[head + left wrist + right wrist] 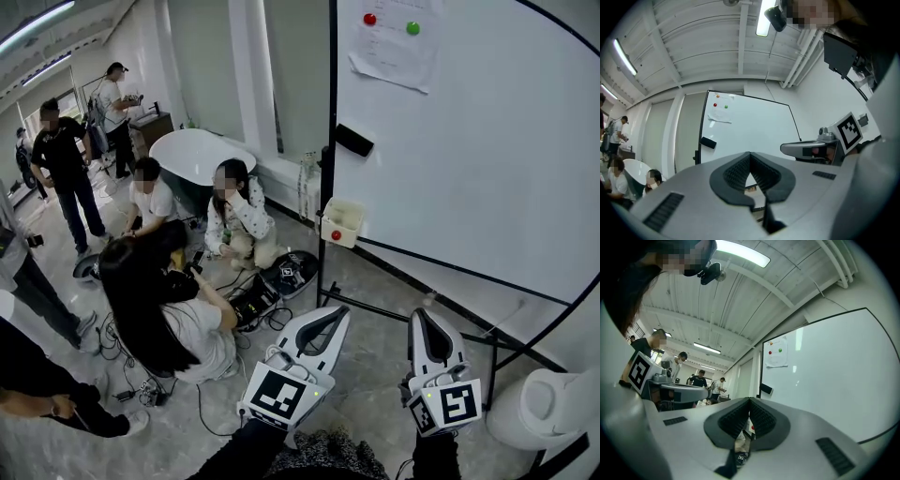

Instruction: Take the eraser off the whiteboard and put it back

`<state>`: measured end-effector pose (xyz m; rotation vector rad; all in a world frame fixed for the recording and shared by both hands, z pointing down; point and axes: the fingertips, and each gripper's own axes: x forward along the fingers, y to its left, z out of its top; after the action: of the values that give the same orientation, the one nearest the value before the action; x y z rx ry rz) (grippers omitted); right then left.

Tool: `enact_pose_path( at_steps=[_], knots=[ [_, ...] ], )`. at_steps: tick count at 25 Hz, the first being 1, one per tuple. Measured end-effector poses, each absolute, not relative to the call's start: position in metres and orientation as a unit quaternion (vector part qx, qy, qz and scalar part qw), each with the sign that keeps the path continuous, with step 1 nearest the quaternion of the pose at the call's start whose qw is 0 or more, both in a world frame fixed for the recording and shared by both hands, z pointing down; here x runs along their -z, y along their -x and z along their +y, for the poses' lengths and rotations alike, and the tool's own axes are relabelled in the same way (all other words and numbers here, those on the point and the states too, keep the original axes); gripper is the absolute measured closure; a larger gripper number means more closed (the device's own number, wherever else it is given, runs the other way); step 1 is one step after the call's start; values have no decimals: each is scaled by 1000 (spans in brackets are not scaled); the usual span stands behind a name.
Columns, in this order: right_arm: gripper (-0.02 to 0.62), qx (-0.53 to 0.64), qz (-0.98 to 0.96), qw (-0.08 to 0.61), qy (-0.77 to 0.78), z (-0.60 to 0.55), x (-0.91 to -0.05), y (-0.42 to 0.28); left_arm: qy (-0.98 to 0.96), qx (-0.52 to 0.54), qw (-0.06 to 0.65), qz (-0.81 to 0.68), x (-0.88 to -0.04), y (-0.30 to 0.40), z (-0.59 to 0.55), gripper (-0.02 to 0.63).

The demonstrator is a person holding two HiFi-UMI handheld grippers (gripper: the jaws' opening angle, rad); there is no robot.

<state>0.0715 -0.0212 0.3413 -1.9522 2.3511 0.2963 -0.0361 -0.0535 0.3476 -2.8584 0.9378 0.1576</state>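
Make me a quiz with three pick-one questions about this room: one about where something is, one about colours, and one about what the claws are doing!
1. Where is the eraser?
A. on a chair
B. on the whiteboard, near its left edge
C. in a bucket

2. What colours are the two magnets on the paper?
A. red and green
B. blue and yellow
C. both black

3. How are the left claw and right claw?
A. both wide open
B. one is gripping a pen
C. both shut, holding nothing

Answers:
1 B, the black block sticks to the board beside its dark frame.
2 A, a red dot and a green dot sit at the sheet's top.
3 C, each claw's own view shows its pads meeting at the tip with nothing between them.
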Motion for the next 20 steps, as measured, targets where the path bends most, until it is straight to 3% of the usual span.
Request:
enact_pose_path(
  at_steps=[20],
  knots=[
    [588, -109, 812, 58, 571, -181, -332, -133, 920, -46, 85, 380, -337, -24, -200, 600]
  ],
)
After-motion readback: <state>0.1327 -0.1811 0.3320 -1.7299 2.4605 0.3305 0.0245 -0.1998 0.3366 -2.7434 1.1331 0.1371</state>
